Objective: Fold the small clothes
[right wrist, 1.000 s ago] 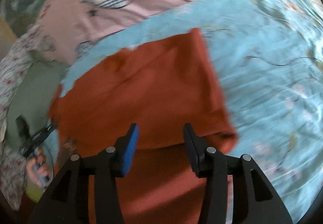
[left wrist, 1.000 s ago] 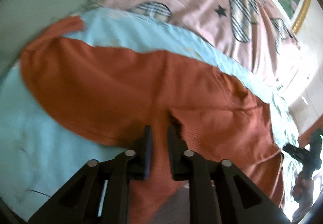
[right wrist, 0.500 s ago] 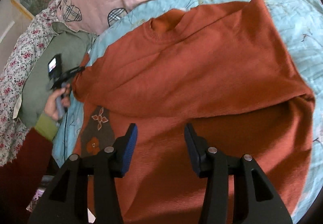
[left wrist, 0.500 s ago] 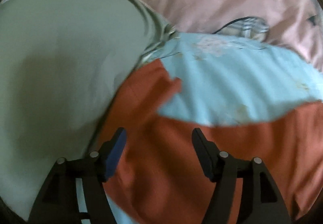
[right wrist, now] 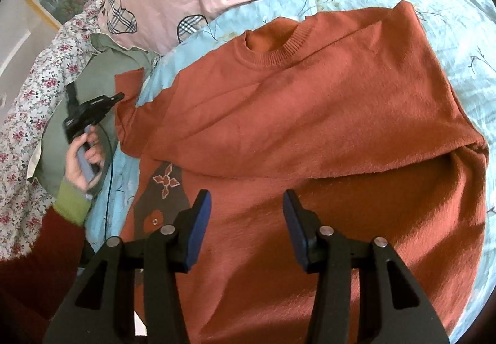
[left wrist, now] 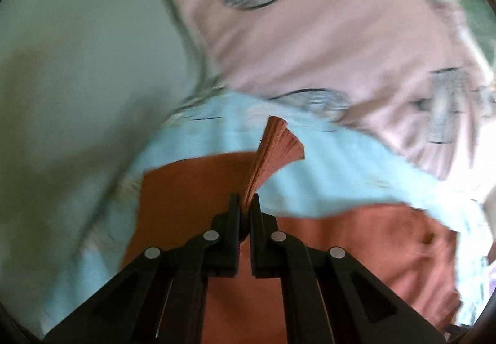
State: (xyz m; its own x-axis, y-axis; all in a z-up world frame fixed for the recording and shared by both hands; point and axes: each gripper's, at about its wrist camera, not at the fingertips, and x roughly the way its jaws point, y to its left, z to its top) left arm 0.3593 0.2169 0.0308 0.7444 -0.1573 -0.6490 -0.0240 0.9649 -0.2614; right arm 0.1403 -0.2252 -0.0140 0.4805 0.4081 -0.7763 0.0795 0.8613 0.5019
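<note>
The left gripper (left wrist: 244,204) has just closed its jaws and is clamped on the ribbed sleeve cuff (left wrist: 279,148) of the orange sweater (left wrist: 356,251), which fans out past the pads above the light blue bedspread (left wrist: 334,185); the view is blurred. A green pillow (left wrist: 77,80) fills the bed's left side, and a pink pillow (left wrist: 325,33) lies at its far edge.

The right gripper (right wrist: 246,226) hovers with its jaws apart over the sweater's lower body, nothing between them. The sweater lies spread across the bedspread, collar (right wrist: 272,52) toward the pink pillow. At the bed's left edge, a hand (right wrist: 82,154) holds the left gripper, pinching the sleeve.
</note>
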